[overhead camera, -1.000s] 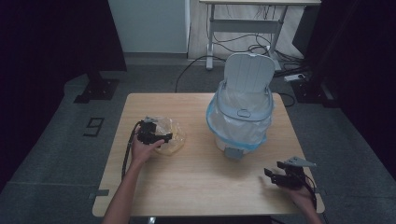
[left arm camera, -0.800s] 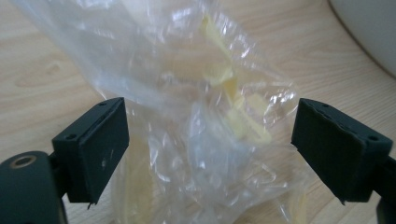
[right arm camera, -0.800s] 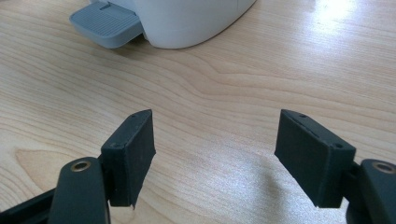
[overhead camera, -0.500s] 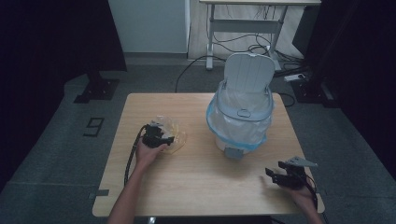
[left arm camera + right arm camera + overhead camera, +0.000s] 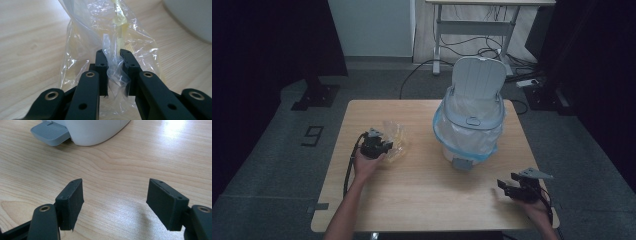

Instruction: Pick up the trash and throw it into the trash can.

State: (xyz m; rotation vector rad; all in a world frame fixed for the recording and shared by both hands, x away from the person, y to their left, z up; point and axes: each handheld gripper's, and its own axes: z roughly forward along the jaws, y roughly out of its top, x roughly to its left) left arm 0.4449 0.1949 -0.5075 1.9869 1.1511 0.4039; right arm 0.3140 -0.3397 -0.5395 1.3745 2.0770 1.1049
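A crumpled clear plastic bag with something pale yellow inside lies on the left half of the wooden table. My left gripper sits at the bag's left side. In the left gripper view its jaws have just been closing, and my left gripper now pinches a fold of the bag between its pads. My right gripper rests low at the table's front right, open, with bare wood between the jaws of my right gripper.
A white pedal bin lined with a clear bag stands right of centre, its lid raised. Its grey pedal faces the front. A desk frame and cables stand on the floor behind the table.
The left gripper's jaws have closed onto the plastic bag, and the hand has shifted slightly. The right gripper has stayed where it was.
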